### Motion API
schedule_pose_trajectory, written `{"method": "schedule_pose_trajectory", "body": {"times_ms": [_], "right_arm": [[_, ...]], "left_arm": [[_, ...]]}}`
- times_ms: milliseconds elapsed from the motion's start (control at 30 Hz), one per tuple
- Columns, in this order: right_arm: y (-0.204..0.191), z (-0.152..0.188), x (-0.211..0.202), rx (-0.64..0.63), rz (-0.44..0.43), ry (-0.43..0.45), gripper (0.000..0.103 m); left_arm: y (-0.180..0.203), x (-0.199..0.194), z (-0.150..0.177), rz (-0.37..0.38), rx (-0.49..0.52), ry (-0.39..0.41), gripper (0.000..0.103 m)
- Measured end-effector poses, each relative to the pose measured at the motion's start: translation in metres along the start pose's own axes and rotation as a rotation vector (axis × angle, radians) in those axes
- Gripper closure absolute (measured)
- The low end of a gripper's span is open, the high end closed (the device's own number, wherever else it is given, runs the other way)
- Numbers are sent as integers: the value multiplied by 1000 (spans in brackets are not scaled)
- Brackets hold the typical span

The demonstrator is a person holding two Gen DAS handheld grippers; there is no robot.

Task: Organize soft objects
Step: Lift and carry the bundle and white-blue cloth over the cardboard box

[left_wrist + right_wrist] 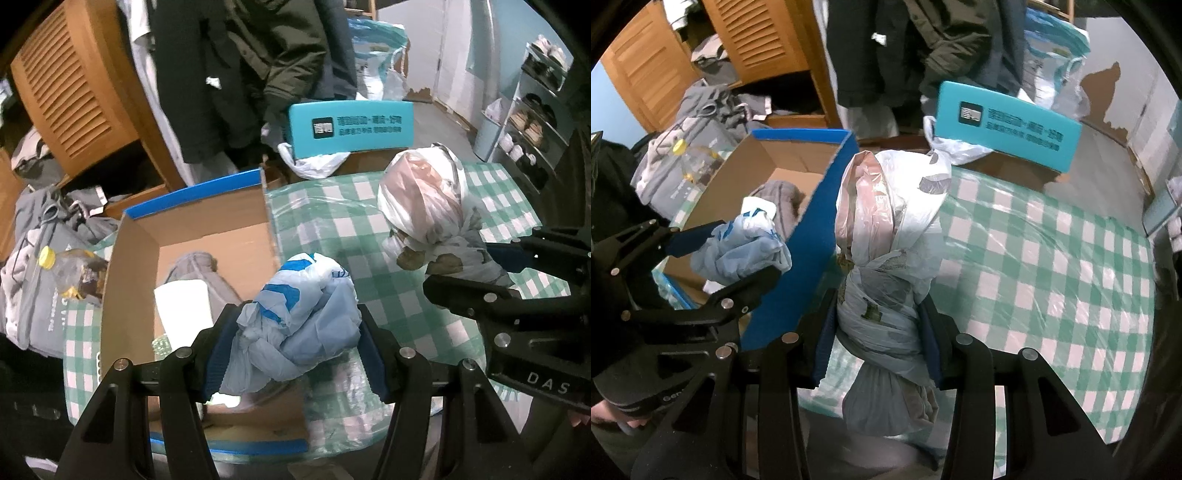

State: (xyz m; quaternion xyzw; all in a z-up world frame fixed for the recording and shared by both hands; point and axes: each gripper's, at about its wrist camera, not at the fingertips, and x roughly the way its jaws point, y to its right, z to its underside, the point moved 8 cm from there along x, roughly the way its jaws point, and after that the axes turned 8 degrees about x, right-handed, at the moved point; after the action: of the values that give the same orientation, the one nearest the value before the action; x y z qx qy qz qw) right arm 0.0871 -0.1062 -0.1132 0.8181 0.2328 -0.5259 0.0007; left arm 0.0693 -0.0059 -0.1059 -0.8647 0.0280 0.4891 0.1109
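The left gripper [295, 332] is clenched on a crumpled light-blue plastic bag with darker blue print [301, 314]; the bag is squeezed between the two blue ribbed pads [218, 365] and bulges out beyond the fingertips. Just beyond and to the left of these fingers an open brown cardboard box with a blue outer face [199, 229] is seen, so the bag is held at the box's right wall. Inside the box, past the left finger, a grey folded cloth [199, 269] and a flat white object [184, 306] are lying.

The right gripper [877, 332] is closed around a knotted bundle of white and pale pink plastic bags [886, 229]. The bundle is gripped at its narrow twisted waist, the larger part is extended forward past the fingertips, and a smaller grey-blue end [882, 398] is hanging back behind the pads. To the left of the right fingers the blue wall of the box is just beside the bundle. Under both grippers a green and white checked tablecloth covered by clear film [1052, 266] is spread. Far ahead of the fingers a turquoise rectangular carton with dark print [351, 127] is resting.
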Motion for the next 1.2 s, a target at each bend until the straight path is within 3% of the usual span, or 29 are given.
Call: {"method": "schedule_pose_trajectory", "body": {"times_ms": [833, 1200], "right_arm": [[-98, -33, 40, -129, -61, -41, 62], [-124, -42, 70, -136, -81, -84, 62]], "left_arm": [[-107, 4, 45, -58, -198, -25, 40], [-128, 28, 57, -49, -266, -79, 39]]}}
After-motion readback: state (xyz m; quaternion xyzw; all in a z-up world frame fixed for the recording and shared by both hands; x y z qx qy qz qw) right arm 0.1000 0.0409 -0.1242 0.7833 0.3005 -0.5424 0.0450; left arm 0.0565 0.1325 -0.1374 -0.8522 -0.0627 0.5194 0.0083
